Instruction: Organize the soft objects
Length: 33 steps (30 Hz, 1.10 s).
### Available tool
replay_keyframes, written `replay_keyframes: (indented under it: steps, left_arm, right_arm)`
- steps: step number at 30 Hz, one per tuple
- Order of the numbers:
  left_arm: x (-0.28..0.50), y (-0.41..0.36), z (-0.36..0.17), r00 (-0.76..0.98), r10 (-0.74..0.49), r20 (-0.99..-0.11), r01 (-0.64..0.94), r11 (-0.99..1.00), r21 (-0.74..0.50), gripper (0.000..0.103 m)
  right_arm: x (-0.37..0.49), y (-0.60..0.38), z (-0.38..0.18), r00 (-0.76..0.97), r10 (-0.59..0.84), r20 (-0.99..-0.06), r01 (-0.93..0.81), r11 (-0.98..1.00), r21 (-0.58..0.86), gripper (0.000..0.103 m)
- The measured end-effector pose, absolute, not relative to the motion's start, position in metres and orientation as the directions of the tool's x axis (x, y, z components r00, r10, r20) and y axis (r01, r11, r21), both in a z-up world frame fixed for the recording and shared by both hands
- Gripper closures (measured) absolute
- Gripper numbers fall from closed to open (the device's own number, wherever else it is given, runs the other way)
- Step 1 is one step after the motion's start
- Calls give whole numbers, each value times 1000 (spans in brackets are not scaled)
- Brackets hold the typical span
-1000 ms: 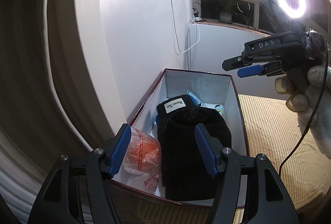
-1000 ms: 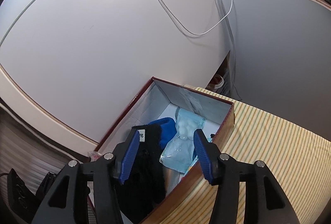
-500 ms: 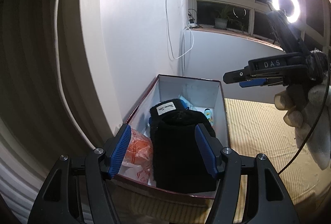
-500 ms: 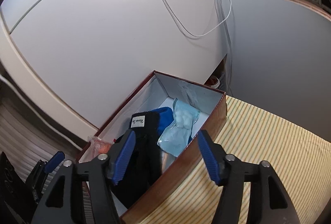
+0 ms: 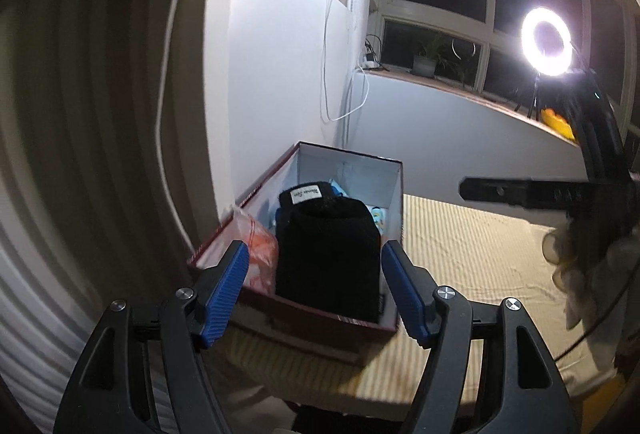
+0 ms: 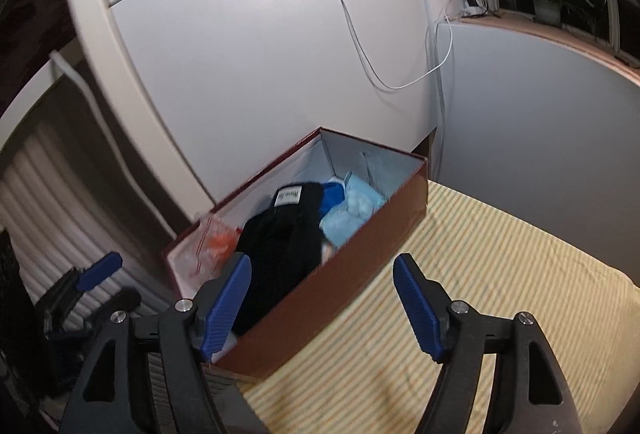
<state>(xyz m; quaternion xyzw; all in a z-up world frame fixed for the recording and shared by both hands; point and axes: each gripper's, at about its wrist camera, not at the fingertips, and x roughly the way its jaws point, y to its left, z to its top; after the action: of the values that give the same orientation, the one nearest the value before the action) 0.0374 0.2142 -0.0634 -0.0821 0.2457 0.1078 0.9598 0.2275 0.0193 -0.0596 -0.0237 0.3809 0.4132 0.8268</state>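
A dark red cardboard box (image 5: 304,308) (image 6: 360,234) stands at the corner of a bed, against the white wall. Inside lie a black knitted piece with a white label (image 5: 328,254) (image 6: 280,238), an orange and clear plastic bag (image 5: 260,258) (image 6: 212,242), something blue (image 6: 332,193) and a pale blue packet (image 6: 352,209). My left gripper (image 5: 316,290) hangs short of the box's near end, jaws opening, nothing between them. My right gripper (image 6: 322,302) hovers over the box's near long side, jaws opening and empty. It also shows side-on, held by a hand (image 5: 516,189).
The bed carries a yellow striped cover (image 6: 460,294) (image 5: 480,254) to the right of the box. A ribbed radiator (image 6: 52,193) stands left of it. White cables (image 6: 400,45) hang down the wall. A ring light (image 5: 546,41) and a potted plant (image 5: 426,59) stand at the window.
Both grippers have drawn back from the box, which now looks smaller and farther. The right gripper's jaws have spread wider, and the left's a little.
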Motion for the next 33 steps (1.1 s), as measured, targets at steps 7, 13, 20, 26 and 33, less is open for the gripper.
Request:
replay_keyframes:
  steps: [7,13,20,26,33]
  left_arm:
    - [4,194,-64,863,185,-471,-269,956,-117,34]
    - [-19,179,-60,873,194,-447,-275,954,-123,25]
    - [-30,172,-65,867,185,-463,-275,952,-134,25]
    - [-39,168,-62,867,194,-458,-281,951,-128,25]
    - [-43,165,-59,868,203,-453,-285,951,-119,25]
  right_arm:
    - [168,-12,-63,423,650,-631,-714,668,210,29]
    - [128,-39,-64,492,627,-604,-698,699,157,28]
    - [95,-66,-62,567,605,-559,-664,737,125,24]
    - [85,-75,-60,581,600,-550,-654,746,124,22]
    - [81,-76,-59,578,607,-545,-658,742,129,22]
